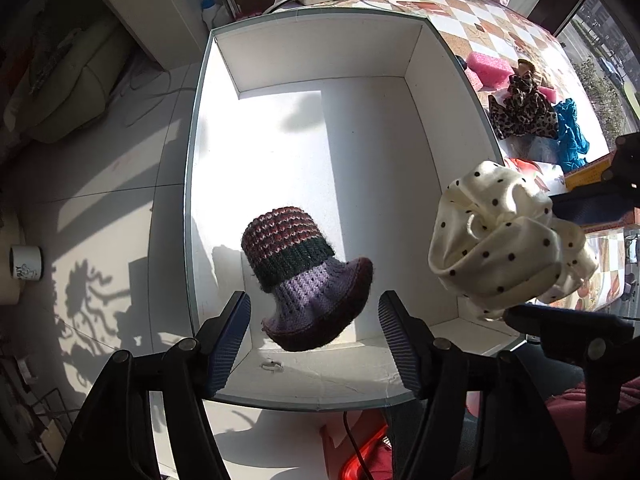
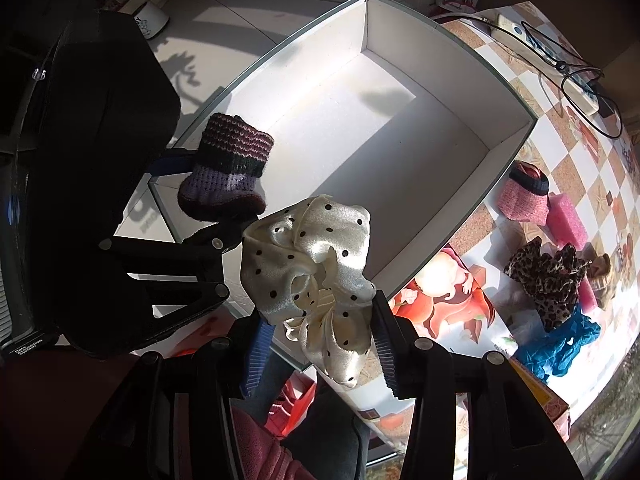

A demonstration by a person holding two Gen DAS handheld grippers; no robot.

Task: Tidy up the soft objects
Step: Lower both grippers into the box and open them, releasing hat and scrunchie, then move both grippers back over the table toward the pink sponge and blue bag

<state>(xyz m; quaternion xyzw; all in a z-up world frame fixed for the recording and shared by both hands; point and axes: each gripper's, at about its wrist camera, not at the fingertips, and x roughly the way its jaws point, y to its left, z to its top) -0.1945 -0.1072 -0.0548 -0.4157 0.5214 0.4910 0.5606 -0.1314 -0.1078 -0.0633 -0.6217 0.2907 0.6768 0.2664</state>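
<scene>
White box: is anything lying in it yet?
Empty: the white box shows a bare floor; the knitted sock and polka-dot scrunchie hang above it.

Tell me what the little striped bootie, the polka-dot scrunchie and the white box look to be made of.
Bootie: knitted yarn, probably wool or acrylic; ribbed stitches and fuzzy edges show.
Scrunchie: cream satin-like fabric, glossy highlights on gathered folds, black dots.
Box: matte white card or paperboard, judging by thin flat walls and folded corners.

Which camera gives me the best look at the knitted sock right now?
Left wrist view: the knitted sock shows whole and sunlit between the left gripper fingers, over the white box. The right wrist view shows it smaller, partly shadowed.
</scene>
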